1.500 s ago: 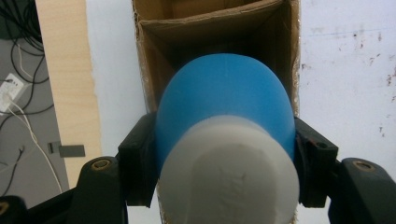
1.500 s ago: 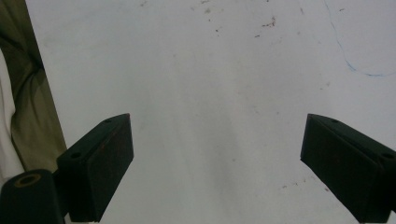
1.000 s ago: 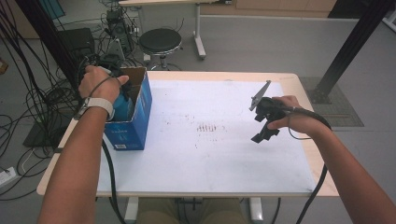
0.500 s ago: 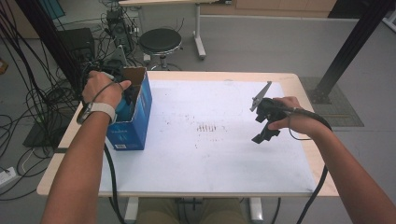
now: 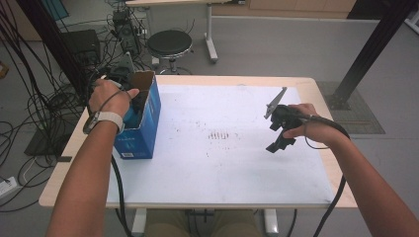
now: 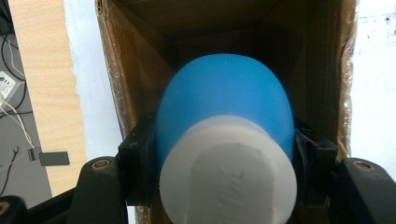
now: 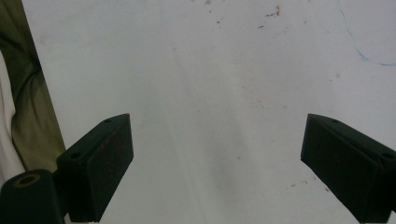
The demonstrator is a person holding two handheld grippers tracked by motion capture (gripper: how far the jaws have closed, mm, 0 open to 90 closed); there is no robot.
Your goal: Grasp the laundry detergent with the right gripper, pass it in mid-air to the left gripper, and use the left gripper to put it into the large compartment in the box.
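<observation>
The left gripper (image 6: pixel 224 186) clamps a blue bottle (image 6: pixel 224 112) by its white cap (image 6: pixel 229 172) in the mouth of the box (image 5: pixel 143 118) at the table's left, neither out nor seated, while the right gripper (image 7: pixel 215 168) gapes empty over the mat (image 5: pixel 222 148)

Blue bottle (image 6: pixel 224 102) with white cap (image 6: pixel 229 172), brown-lined blue box (image 5: pixel 141 133)

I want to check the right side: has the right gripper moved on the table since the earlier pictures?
No. The right gripper hangs at the same spot over the white table, near its right edge, as in both earlier high views, fingers open.
</observation>
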